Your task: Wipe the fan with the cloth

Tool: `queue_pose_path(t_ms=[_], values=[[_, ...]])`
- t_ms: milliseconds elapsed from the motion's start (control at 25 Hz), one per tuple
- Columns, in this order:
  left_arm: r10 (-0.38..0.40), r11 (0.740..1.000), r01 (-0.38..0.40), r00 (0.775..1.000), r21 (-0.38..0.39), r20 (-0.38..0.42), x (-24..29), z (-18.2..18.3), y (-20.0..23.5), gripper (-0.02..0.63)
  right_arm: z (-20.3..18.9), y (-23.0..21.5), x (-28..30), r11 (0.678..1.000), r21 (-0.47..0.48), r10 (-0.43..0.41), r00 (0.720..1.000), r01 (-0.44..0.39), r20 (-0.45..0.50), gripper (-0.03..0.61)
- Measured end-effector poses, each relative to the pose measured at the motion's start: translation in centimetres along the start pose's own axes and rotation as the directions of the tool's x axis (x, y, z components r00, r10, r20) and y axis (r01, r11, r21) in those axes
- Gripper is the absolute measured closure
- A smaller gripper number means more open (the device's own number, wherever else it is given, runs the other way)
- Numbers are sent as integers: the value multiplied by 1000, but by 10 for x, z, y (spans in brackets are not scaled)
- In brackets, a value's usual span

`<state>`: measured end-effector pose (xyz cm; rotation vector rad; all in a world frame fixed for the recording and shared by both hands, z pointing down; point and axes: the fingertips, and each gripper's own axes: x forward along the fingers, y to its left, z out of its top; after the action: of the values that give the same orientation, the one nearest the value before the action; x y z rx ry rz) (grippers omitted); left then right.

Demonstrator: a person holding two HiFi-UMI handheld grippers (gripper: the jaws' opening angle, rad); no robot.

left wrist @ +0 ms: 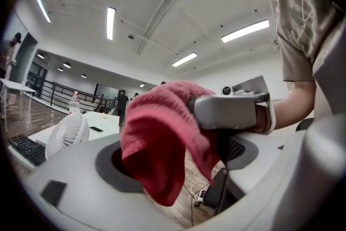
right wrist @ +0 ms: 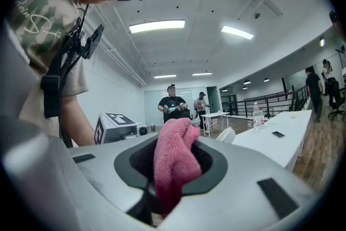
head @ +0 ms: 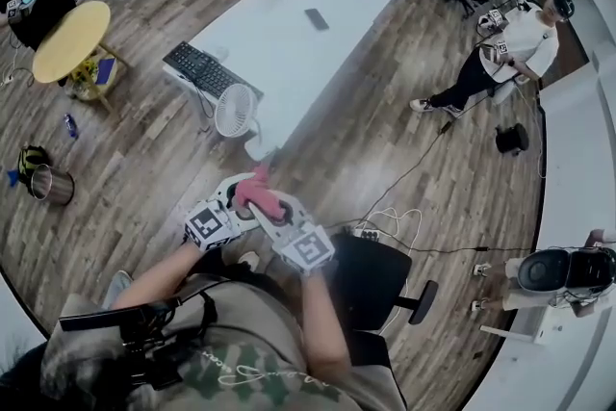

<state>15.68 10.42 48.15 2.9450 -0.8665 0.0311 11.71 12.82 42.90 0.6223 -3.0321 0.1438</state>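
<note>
Head view, biggest first: 1 long white table (head: 289, 24), smooth flat top, running from 1 o'clock down to centre. On its near end sits 1 black keyboard (head: 197, 67), a flat slab. Just beside that, at its 5 o'clock, is 1 small white fan (head: 236, 111), round ribbed grille facing roughly 6 o'clock, toward the person. Fan sits at 12 o'clock from the grippers, well apart from them.

2 grippers, grey hard shells w/ marker cubes. Left gripper (head: 243, 199): jaws spread wide, cloth hanging between them, pads not pressing it. Right gripper (head: 272, 209): jaws pinched on the cloth's lower end.

1 cloth (head: 258, 195), pink-red, fuzzy terry, bunched into a soft lump. Its long axis runs approx 11–5 o'clock, lying between the 2 grippers.
</note>
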Motion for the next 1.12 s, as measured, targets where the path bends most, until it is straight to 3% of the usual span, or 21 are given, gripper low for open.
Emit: queue_pose_path(t_ms=[200,520,600,880,960,1040,1120], values=[[-36,999,36,999,-13,21,1,-7,-13,391,-4,-7,2,997,13,-80,996,80,31,464],[-31,998,29,999,-61,-32,-1,-17,-8,534,-7,-22,-3,990,36,-138,989,136,62,394],[-3,998,1,999,-58,-42,-4,-18,-2,549,-7,-30,-7,986,29,-169,981,167,92,342],[85,992,-90,995,-84,-57,-16,-25,25,554,19,-40,-24,975,91,-218,956,203,198,328],[124,987,-129,990,-93,-62,-20,-30,35,554,26,-47,-33,966,100,-257,934,239,250,381],[165,980,-171,984,-102,-66,-24,-36,46,554,29,-53,-38,956,88,-292,916,279,274,388],[203,972,-210,977,-109,-67,-28,-43,58,554,29,-55,-39,950,62,-311,908,306,279,503]])
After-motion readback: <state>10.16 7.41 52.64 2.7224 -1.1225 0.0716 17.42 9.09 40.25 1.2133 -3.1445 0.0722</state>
